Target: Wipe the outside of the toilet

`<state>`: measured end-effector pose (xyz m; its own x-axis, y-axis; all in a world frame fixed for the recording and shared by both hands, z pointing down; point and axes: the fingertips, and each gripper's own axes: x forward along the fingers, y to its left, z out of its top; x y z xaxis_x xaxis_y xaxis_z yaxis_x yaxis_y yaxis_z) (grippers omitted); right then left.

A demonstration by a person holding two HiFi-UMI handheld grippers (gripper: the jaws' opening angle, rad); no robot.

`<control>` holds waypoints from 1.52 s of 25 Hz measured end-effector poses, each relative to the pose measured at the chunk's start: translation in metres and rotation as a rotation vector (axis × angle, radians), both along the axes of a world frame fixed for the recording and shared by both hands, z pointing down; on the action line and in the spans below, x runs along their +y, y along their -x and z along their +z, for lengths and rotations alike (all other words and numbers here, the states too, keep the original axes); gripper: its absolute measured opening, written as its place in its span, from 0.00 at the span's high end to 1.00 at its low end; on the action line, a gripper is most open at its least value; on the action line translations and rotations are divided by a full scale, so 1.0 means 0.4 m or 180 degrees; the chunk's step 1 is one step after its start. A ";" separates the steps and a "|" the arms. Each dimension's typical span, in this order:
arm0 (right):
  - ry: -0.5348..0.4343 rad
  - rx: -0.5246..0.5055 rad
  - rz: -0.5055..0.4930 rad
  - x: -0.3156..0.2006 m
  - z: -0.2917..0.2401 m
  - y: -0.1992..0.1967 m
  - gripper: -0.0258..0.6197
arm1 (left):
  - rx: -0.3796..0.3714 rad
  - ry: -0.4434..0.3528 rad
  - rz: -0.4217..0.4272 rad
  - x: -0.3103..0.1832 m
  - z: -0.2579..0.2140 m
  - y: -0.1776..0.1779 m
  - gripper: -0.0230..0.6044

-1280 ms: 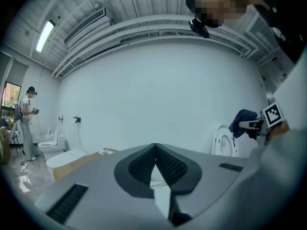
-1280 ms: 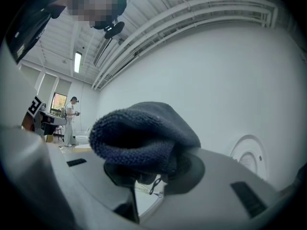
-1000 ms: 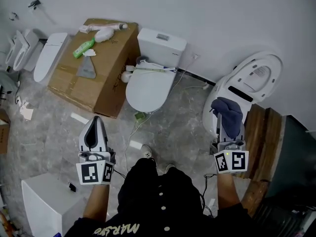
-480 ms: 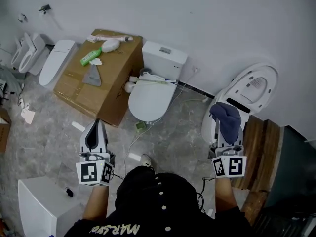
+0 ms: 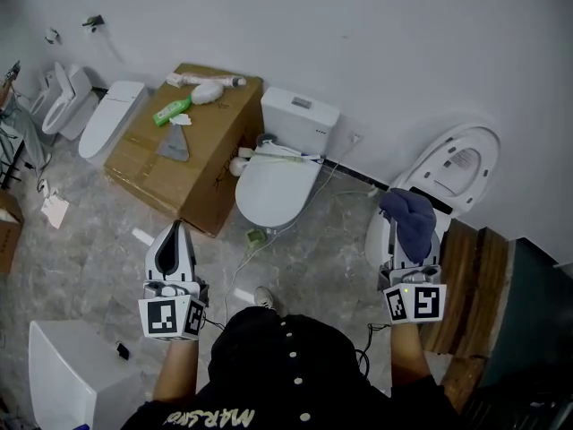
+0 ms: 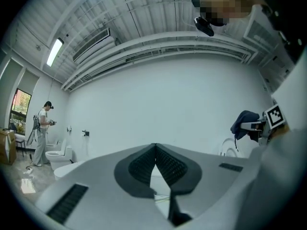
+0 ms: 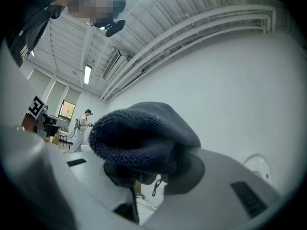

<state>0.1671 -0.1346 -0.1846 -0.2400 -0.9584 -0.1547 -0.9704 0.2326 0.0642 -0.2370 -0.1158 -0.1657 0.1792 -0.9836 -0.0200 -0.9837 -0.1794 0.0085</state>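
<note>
The right tool grips the cloth beside the open toilet.

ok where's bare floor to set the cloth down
Bare floor lies left of the left gripper, bordered by the box and paper scraps. A smaller patch lies between the middle toilet and the right toilet, crossed by a cable. The box top's far end is crowded.

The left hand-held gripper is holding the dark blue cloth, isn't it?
No, the dark blue cloth is clamped in the right hand-held gripper, not the left. The right gripper view shows the jaws shut on it. The left hand-held gripper is shut with nothing in it.
</note>
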 end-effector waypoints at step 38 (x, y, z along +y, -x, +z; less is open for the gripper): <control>0.0150 0.0003 -0.0228 0.386 0.029 -0.144 0.81 | -0.0131 -0.0005 -0.0346 0.474 -0.029 -0.103 0.95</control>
